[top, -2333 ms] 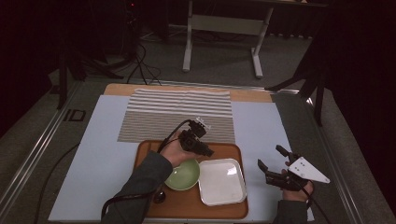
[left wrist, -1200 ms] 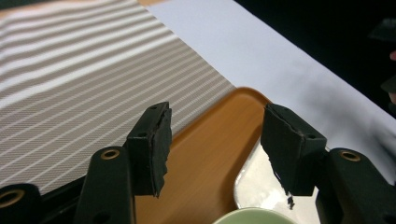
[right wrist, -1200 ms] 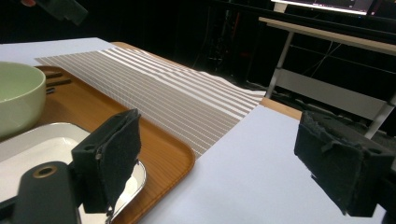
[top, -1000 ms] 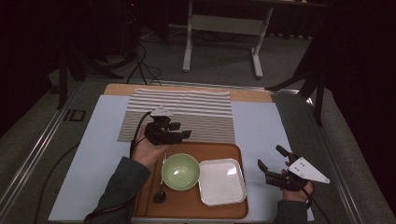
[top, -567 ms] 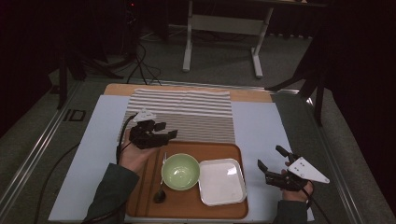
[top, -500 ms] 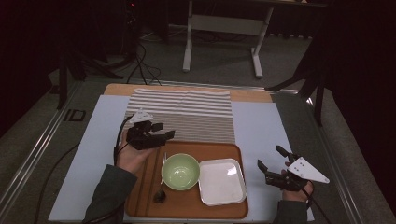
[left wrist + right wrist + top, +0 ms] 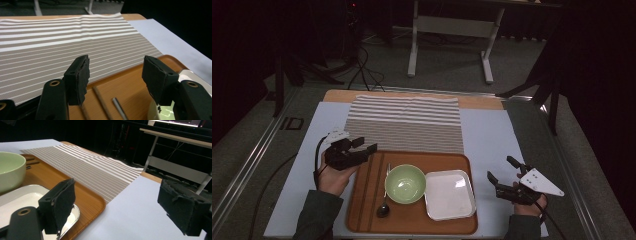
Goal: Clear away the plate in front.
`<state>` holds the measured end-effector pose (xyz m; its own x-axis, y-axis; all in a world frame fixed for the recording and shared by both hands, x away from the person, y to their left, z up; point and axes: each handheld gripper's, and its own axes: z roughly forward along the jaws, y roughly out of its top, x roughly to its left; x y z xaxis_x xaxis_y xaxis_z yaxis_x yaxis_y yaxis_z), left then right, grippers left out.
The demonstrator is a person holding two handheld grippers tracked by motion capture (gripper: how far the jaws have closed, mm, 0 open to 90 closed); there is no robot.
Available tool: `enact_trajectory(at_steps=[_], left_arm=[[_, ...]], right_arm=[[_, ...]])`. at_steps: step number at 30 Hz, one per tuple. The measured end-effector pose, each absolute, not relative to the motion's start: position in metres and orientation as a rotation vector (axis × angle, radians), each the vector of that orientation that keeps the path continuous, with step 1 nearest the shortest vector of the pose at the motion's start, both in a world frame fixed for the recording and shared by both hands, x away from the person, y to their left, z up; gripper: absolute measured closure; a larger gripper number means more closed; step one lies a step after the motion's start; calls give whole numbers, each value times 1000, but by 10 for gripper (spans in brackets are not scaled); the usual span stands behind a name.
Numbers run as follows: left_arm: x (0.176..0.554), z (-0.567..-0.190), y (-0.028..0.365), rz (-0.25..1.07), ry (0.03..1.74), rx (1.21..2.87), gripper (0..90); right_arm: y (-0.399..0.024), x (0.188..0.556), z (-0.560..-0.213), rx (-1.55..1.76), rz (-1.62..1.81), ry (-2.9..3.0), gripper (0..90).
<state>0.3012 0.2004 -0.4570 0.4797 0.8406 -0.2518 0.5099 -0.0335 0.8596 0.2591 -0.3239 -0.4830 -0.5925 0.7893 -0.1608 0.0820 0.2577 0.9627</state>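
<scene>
At the left of the tabletop (image 7: 302, 165), the left tool (image 7: 354, 151) hovered just off the left rim of the wooden tray (image 7: 362, 200), its jaws spread with nothing between them. In the left gripper view the same tool (image 7: 115, 75) looked over the tray's near corner (image 7: 130, 82) toward a striped cloth (image 7: 62, 45).

The cloth (image 7: 404, 122) lay flat on the pale sheet covering the tabletop, its near edge touching or slightly overlapping the tray's far rim.

Inside the tray, from left to right: a pair of brown chopsticks (image 7: 371, 175) lay along the left side, then a spoon (image 7: 384, 202) with its bowl end toward the person, just beside a green bowl (image 7: 405, 183). The bowl stood upright and looked empty. Touching or very nearly touching its right side sat a square white dish (image 7: 449, 194), also empty.

To the right of the tray, well apart from it, the right tool (image 7: 504, 177) was held above the pale sheet, jaws spread wide and gripping nothing. In the right gripper view (image 7: 120, 205) its jaws framed the tray's corner (image 7: 92, 205), the white dish (image 7: 22, 195) and the green bowl (image 7: 11, 167).
</scene>
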Motion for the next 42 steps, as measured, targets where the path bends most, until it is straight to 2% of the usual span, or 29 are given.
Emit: enact_trajectory(at_steps=[8, 20, 32, 42], left_arm=[[283, -471, 221, 488, 1174, 1629, 390], [268, -487, 247, 539, 1269, 1617, 384], [247, -493, 267, 656, 1305, 1624, 377], [230, -492, 281, 687, 1311, 1585, 373]], right_arm=[[-324, 259, -483, 791, 1378, 1878, 140], [-325, 259, -483, 791, 1380, 1886, 140], [-328, 259, -482, 800, 1381, 1882, 140], [-330, 259, -483, 808, 1376, 1888, 140]])
